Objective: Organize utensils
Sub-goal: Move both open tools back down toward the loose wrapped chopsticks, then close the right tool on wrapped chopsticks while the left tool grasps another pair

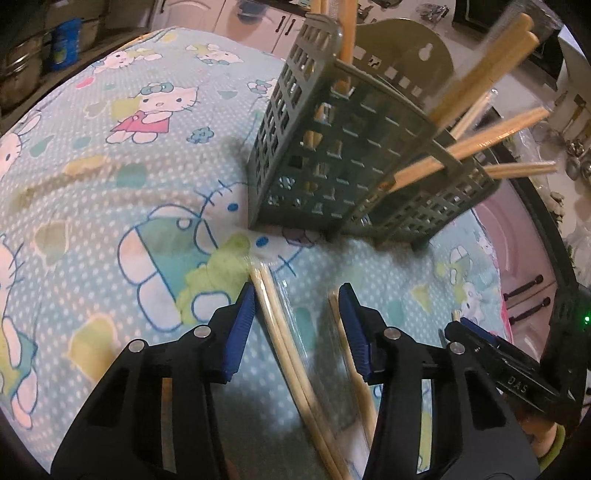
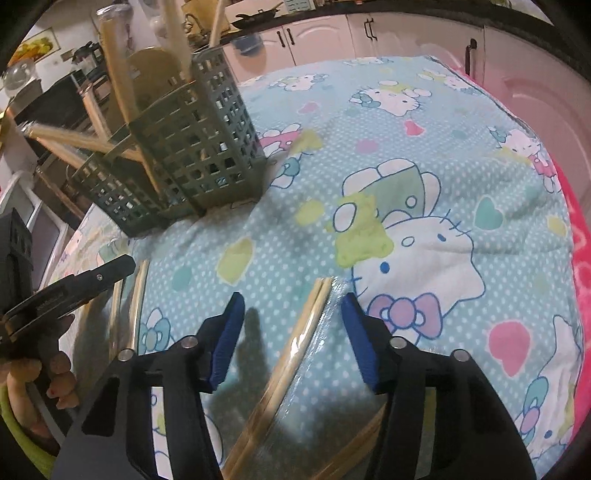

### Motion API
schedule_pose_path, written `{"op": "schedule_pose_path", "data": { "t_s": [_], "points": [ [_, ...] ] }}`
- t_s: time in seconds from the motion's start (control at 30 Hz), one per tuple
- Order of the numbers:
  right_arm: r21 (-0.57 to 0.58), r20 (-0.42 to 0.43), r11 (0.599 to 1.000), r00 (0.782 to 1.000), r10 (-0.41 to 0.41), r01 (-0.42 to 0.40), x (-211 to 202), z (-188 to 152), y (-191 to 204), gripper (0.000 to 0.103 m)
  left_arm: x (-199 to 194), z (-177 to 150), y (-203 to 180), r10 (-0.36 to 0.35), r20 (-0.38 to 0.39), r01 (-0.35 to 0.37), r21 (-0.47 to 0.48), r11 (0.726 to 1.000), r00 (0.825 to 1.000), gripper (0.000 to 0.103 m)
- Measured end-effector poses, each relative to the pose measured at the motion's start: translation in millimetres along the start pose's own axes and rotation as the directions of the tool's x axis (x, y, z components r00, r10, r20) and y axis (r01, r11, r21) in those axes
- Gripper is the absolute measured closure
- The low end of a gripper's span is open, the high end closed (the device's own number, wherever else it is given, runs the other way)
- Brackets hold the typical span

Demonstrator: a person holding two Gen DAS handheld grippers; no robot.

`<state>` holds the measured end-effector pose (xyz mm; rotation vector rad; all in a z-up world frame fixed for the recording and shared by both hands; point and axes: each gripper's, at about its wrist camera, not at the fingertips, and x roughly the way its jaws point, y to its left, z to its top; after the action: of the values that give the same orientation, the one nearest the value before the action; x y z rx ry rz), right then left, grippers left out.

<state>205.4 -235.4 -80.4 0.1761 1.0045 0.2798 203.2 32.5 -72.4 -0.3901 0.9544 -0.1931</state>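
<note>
- A blue cartoon-print cloth (image 1: 110,155) covers the table; white cabinets (image 2: 388,33) stand behind.
- A green holder (image 1: 332,158) stands on the cloth, with chopsticks (image 1: 495,136) leaning out of it.
- Left gripper (image 1: 297,295) points down, its jaws apart around wrapped chopsticks (image 1: 280,332) on the cloth.
- Right gripper (image 2: 293,306) is the same, apart over another pair (image 2: 306,321).

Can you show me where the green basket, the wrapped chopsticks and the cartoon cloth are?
green basket (image 1: 332,155): left wrist view, front lattice wall.
wrapped chopsticks (image 2: 295,334): right wrist view, mid-shaft.
cartoon cloth (image 1: 110,192): left wrist view, bare patch.
</note>
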Motion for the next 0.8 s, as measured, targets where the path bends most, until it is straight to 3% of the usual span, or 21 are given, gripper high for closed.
{"op": "schedule_pose_path", "data": {
  "t_s": [0.2,0.3,0.37,0.43,0.5,0.6,0.8],
  "points": [
    [-0.013,-0.008,0.999,0.999,-0.037,0.036,8.3,11.9,4.4,0.059,7.1,8.8,-4.0,0.028,0.004,-0.028,0.025,0.999,1.000,0.065],
    [-0.022,-0.004,0.998,0.998,-0.060,0.059,12.2,16.4,6.3,0.077,8.6,11.7,-3.1,0.035,0.008,-0.036,0.021,0.999,0.999,0.069],
    [-0.005,-0.003,1.000,1.000,-0.024,0.024,12.3,18.8,4.3,0.089,9.4,13.4,-2.0,0.050,0.011,-0.050,0.021,0.999,0.999,0.074],
    [-0.001,-0.006,1.000,1.000,-0.001,0.001,11.6,20.0,4.8,0.094,9.6,15.1,-0.5,0.062,0.014,-0.062,0.024,0.998,0.998,0.081],
    [-0.007,0.006,1.000,1.000,0.029,-0.029,7.7,19.5,7.8,0.095,8.6,16.3,4.0,0.071,0.019,-0.071,0.020,0.997,0.997,0.090],
    [-0.021,0.016,0.998,0.998,0.063,-0.063,1.1,17.0,16.5,0.096,6.1,16.7,10.6,0.055,0.015,-0.055,0.001,0.998,0.998,0.095],
    [-0.056,0.033,0.993,0.994,0.107,-0.105,-13.2,9.7,33.6,0.096,-13.4,10.1,13.9,-0.005,0.044,0.006,-0.011,1.000,0.999,0.099]
  ]
}}
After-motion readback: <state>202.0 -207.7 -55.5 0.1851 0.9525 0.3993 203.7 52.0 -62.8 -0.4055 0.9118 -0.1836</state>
